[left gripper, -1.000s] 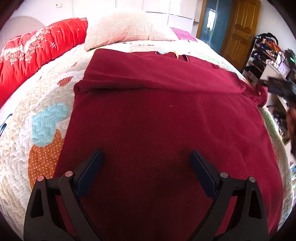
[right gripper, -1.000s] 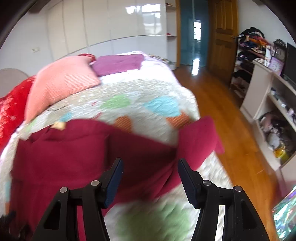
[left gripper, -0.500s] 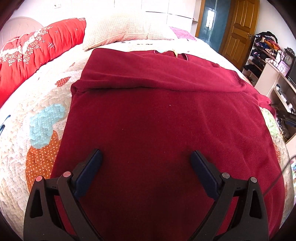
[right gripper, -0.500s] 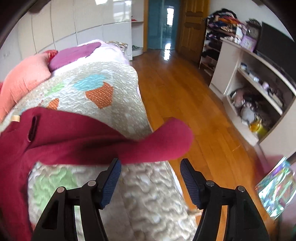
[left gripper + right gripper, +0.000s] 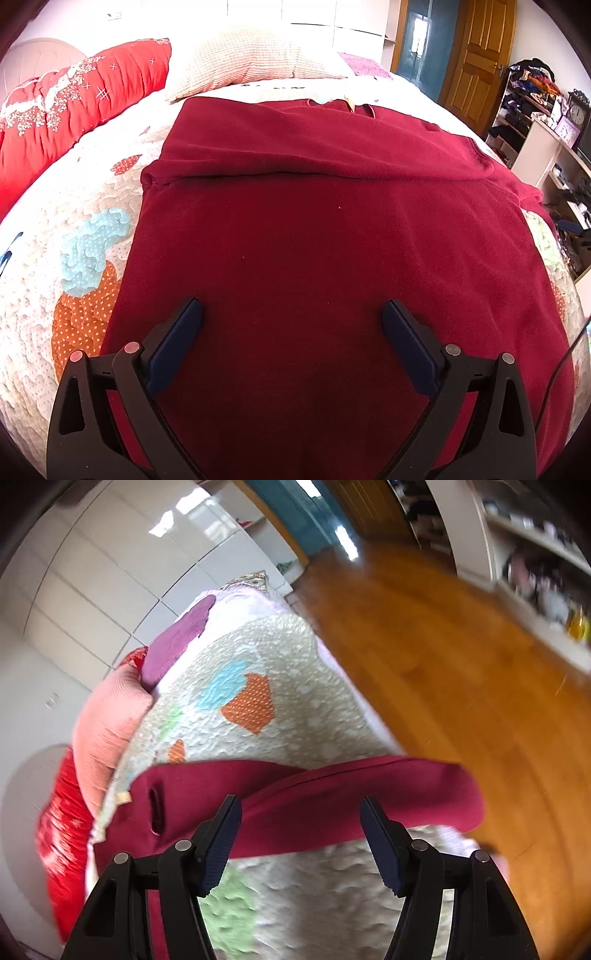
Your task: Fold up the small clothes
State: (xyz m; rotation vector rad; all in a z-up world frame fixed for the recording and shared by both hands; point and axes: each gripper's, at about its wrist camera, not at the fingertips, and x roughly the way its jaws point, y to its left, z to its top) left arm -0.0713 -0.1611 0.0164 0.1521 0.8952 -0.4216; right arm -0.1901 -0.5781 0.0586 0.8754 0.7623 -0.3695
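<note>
A dark red sweater [image 5: 314, 240] lies spread flat on the quilted bed, one sleeve folded across its chest. My left gripper [image 5: 291, 310] hovers open over the sweater's lower body, nothing between its fingers. In the right wrist view the other sleeve [image 5: 369, 794] stretches out to the bed's right edge, its cuff hanging over the side. My right gripper [image 5: 301, 806] stands open just above that sleeve, which crosses the gap between the fingers without being pinched. The neck opening [image 5: 153, 812] shows at the left.
The patchwork quilt [image 5: 85, 258] covers the bed. A red duvet [image 5: 74, 103] and a pale pillow [image 5: 258, 62] lie at the head. Right of the bed are wooden floor [image 5: 461, 646], shelves [image 5: 546, 155] with clutter and a wooden door [image 5: 480, 55].
The right gripper has swung toward the bed's right edge and rolled, now sitting over the outstretched sleeve. The left gripper has stayed still over the sweater's body.
</note>
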